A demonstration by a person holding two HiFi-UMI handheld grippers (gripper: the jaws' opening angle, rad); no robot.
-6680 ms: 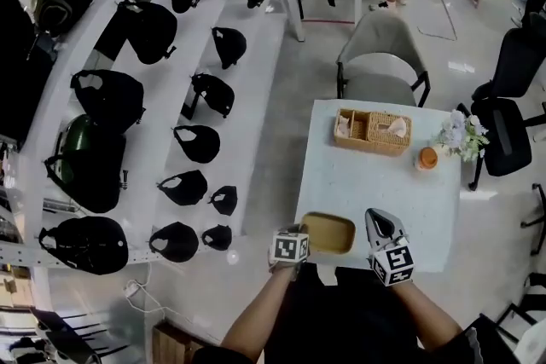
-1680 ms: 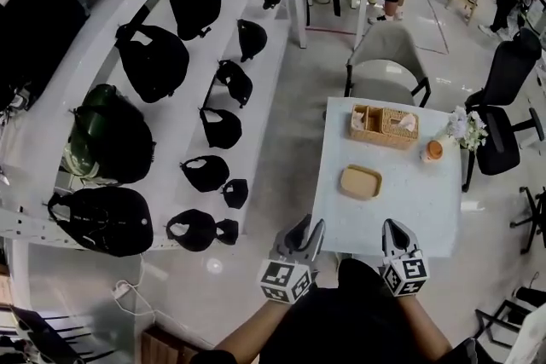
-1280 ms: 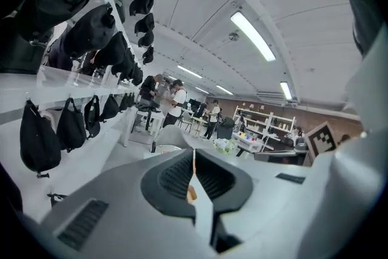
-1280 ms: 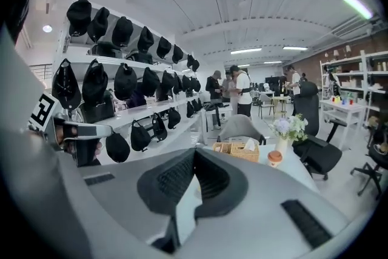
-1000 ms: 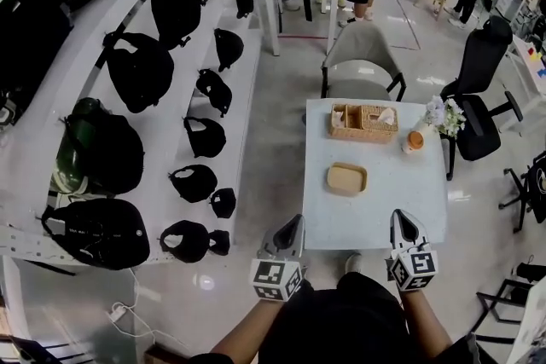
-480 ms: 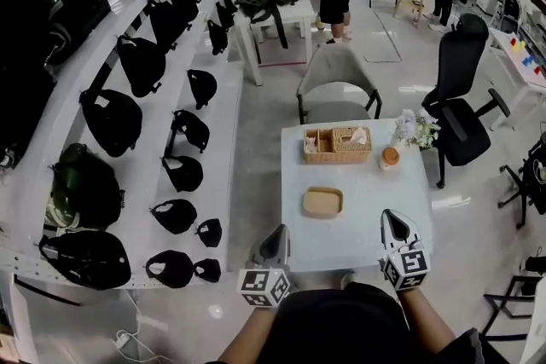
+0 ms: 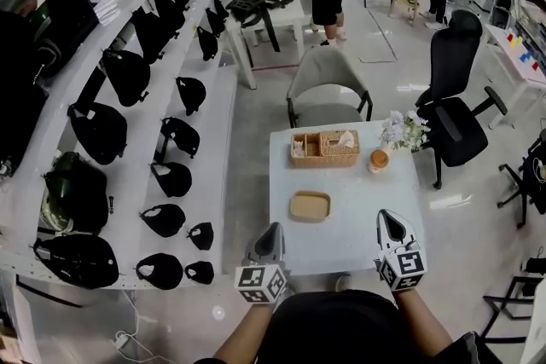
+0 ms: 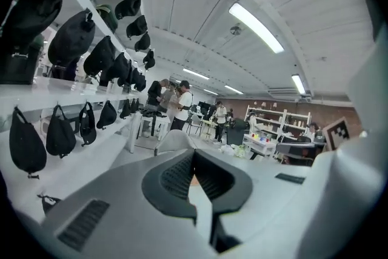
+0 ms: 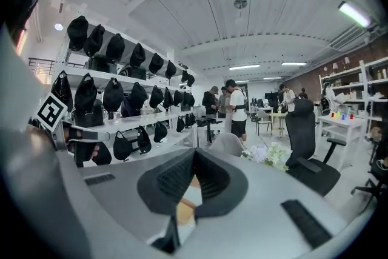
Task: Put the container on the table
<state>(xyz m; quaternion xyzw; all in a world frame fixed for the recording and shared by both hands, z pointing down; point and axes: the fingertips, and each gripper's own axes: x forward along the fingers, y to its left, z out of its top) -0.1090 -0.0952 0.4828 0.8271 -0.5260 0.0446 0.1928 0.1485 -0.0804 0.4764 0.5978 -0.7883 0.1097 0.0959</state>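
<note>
The tan container lies mid-frame on the white table, above and between the two grippers and well apart from both. The left gripper and right gripper, at the table's lower edge, are both closed and empty. Their cubes bear black-and-white square markers.

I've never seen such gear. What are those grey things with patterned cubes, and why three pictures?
No robot: a person holds a grey two-jaw gripper in each hand, the left gripper and the right gripper. One picture comes from a camera on the person's head, looking down; the other two from cameras riding on each gripper. Both grippers are shut and empty. On the white square table sit a shallow tan container, a woven wicker basket, a small orange cup and pale flowers.
</note>
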